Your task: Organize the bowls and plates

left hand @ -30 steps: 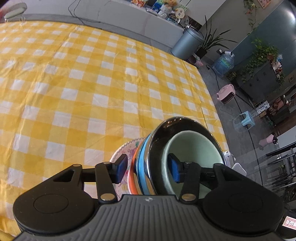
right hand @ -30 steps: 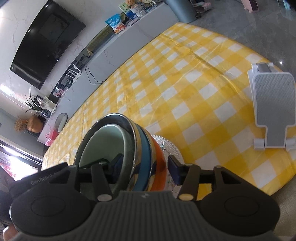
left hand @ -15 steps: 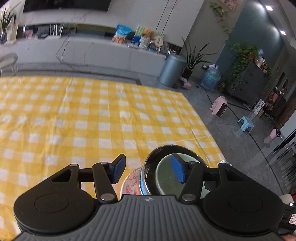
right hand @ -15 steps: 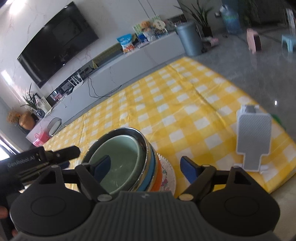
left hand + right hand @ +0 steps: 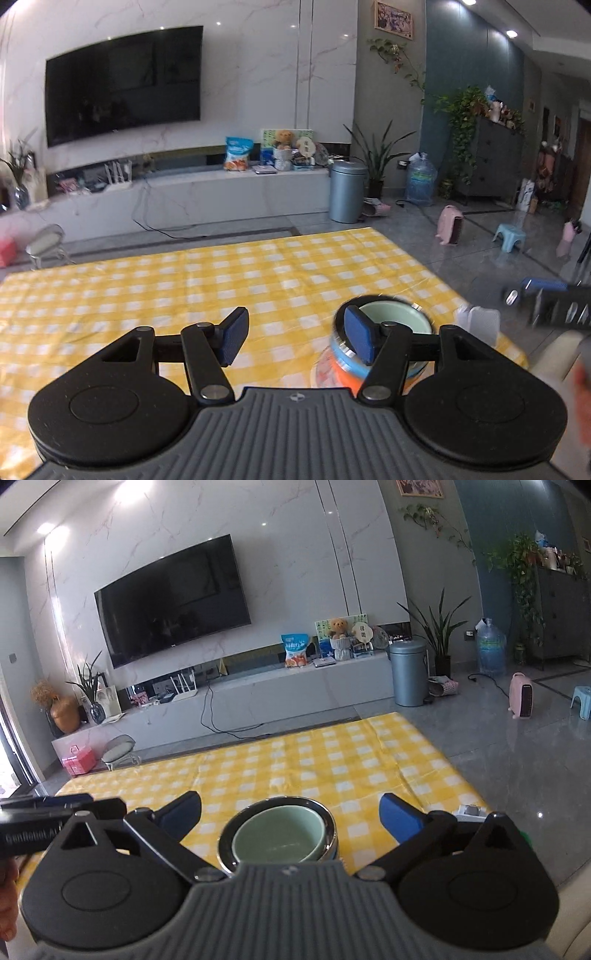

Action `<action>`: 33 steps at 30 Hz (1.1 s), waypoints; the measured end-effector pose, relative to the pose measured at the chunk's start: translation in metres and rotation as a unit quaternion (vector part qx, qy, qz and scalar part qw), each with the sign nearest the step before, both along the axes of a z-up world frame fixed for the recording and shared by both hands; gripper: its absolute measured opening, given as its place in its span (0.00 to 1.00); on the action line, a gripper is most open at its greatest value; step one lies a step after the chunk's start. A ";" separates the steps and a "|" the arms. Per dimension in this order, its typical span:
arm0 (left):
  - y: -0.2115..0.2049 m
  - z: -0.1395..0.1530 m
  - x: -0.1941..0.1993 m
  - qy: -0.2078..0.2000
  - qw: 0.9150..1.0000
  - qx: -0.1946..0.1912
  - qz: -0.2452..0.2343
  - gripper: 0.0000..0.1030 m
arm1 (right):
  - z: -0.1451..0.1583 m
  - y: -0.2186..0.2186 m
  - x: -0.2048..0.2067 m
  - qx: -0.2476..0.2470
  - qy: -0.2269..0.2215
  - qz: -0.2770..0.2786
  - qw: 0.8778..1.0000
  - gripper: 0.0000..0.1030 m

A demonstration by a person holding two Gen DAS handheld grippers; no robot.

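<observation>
My right claw (image 5: pixel 290 818) is released, its jaws opening wide, nothing pinched; my left claw (image 5: pixel 293 338) is opening too, empty. The stack of bowls (image 5: pixel 277 836) sits on its plate (image 5: pixel 325 373) on the yellow-checked worktop (image 5: pixel 332 760). Stacking looks finished; next I'd just clear away.

The cloth (image 5: pixel 295 760) on the table looks like smooth, faintly glossy checked fabric with creases. In the stack, the metal bowl (image 5: pixel 325 814) has a mirror-bright rim; the green bowl (image 5: pixel 277 834) inside it looks like glazed ceramic, softly shiny. Both grippers (image 5: pixel 295 336) (image 5: pixel 290 814) are matt black plastic with ribbed grey housings and dull blue pads (image 5: pixel 400 816). The floor (image 5: pixel 517 746) is polished, reflective stone.
</observation>
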State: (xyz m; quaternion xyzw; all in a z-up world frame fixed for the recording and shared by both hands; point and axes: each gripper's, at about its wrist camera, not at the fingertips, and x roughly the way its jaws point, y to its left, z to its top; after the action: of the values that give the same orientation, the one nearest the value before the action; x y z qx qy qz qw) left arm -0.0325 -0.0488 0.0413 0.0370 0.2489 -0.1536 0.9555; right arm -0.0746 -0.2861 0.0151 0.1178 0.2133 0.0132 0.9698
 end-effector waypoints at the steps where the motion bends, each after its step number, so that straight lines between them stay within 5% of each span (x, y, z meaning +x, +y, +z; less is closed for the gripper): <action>1: 0.003 -0.001 -0.005 -0.004 1.000 0.004 0.005 0.68 | 0.002 0.001 -0.004 0.005 -0.002 0.000 1.000 0.97; 6: 0.012 -0.007 -0.022 -0.017 0.999 0.015 0.028 0.68 | 0.004 0.009 -0.028 0.023 -0.004 0.003 1.000 0.97; 11: 0.027 -0.018 -0.029 -0.004 0.999 -0.022 0.034 0.68 | -0.010 0.026 -0.048 -0.016 0.002 -0.012 1.000 0.97; 17: 0.024 -0.033 -0.039 -0.030 0.999 0.002 0.041 0.77 | -0.031 0.039 -0.065 -0.040 0.002 -0.011 0.999 0.97; 23: 0.023 -0.047 -0.041 -0.003 0.999 0.021 0.038 0.78 | -0.052 0.051 -0.078 -0.093 -0.014 -0.012 0.995 0.97; 33: 0.013 -0.069 -0.036 0.055 0.998 0.029 0.024 0.80 | -0.067 0.047 -0.065 -0.075 0.019 -0.004 0.997 0.97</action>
State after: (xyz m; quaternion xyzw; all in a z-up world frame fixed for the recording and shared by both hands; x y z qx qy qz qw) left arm -0.0687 -0.0356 -0.0281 0.0505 0.3059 -0.1247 0.9425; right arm -0.1397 -0.2389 -0.0514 0.0458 0.2314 -0.0088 0.9717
